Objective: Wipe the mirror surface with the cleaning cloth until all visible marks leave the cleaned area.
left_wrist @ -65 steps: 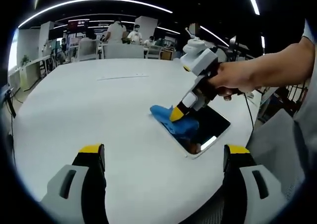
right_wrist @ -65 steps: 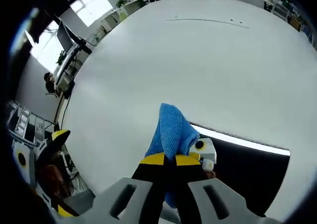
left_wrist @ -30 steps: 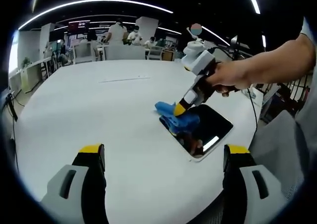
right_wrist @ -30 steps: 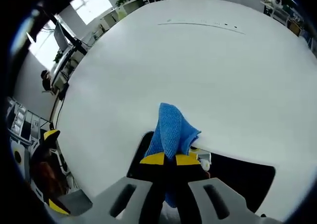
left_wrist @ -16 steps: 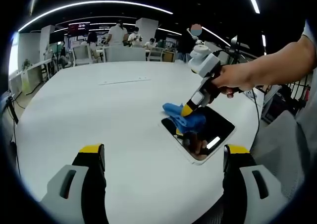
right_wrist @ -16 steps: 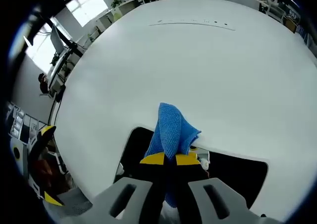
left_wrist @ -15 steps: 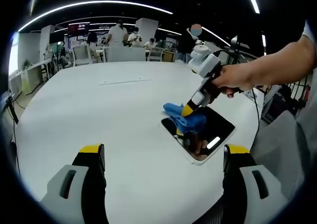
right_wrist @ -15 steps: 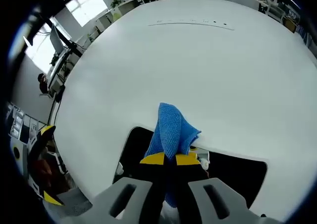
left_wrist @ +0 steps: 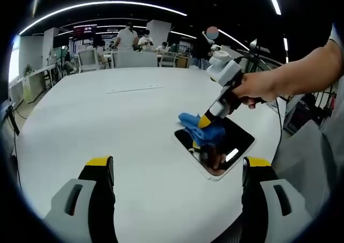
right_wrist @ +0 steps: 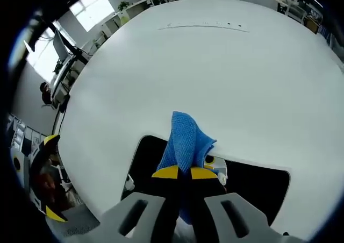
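A dark rectangular mirror (left_wrist: 226, 146) (right_wrist: 252, 186) lies flat near the right edge of the big white table (left_wrist: 107, 124). My right gripper (left_wrist: 205, 121) (right_wrist: 180, 173) is shut on the blue cleaning cloth (left_wrist: 201, 130) (right_wrist: 185, 141), held by a person's hand (left_wrist: 258, 90) and pressing the cloth onto the mirror's left part. My left gripper (left_wrist: 174, 165) is open, low over the table's near side, well short of the mirror, with nothing between its jaws.
The white table (right_wrist: 215, 71) stretches far behind the mirror, with a thin line of small marks (right_wrist: 204, 25) at its far side. Chairs and people (left_wrist: 129, 38) stand beyond the table. A grey chair (left_wrist: 306, 157) sits at the right edge.
My right gripper has slid the cloth to the right across the mirror, from its left corner toward the middle. More dark glass now shows left of the cloth. My left gripper stays put.
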`<state>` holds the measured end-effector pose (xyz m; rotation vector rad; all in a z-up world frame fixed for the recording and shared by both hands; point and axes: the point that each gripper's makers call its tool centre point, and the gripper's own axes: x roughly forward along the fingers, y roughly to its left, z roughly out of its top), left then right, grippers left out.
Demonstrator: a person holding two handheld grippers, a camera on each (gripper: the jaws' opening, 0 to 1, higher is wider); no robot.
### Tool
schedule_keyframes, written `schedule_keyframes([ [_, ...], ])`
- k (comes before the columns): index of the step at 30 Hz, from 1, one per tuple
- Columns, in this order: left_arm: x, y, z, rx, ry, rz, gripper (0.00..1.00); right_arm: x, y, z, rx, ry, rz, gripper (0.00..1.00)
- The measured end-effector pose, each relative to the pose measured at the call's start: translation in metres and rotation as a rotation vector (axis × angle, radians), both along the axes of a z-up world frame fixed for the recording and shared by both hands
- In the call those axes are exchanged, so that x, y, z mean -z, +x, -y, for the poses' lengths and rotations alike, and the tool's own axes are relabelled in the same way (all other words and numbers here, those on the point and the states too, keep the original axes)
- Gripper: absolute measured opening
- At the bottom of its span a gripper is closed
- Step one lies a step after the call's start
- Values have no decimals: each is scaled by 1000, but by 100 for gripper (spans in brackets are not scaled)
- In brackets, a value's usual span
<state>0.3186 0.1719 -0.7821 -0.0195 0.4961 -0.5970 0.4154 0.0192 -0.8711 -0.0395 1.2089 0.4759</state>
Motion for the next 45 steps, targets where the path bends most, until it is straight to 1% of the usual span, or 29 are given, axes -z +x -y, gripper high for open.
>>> schedule_keyframes([
  [3, -1, 1, 1, 1, 0, 3, 99, 1, -3, 1, 24, 9, -7, 0],
  [15, -4, 1, 5, 10, 6, 15, 99, -2, -31, 3, 49, 14, -17, 0],
  [20, -5, 1, 5, 9, 13, 20, 99, -2, -41, 3, 47, 16, -21, 0],
  [25, -4, 1, 5, 16, 38, 17, 99, -1, -49, 4, 51, 16, -18, 0],
  [33, -8, 3, 9, 18, 36, 28, 99, -2, -63, 4, 57, 24, -31, 0],
  [45, -6, 1, 12, 22, 47, 21, 99, -3, -85, 4, 53, 39, -46, 0],
])
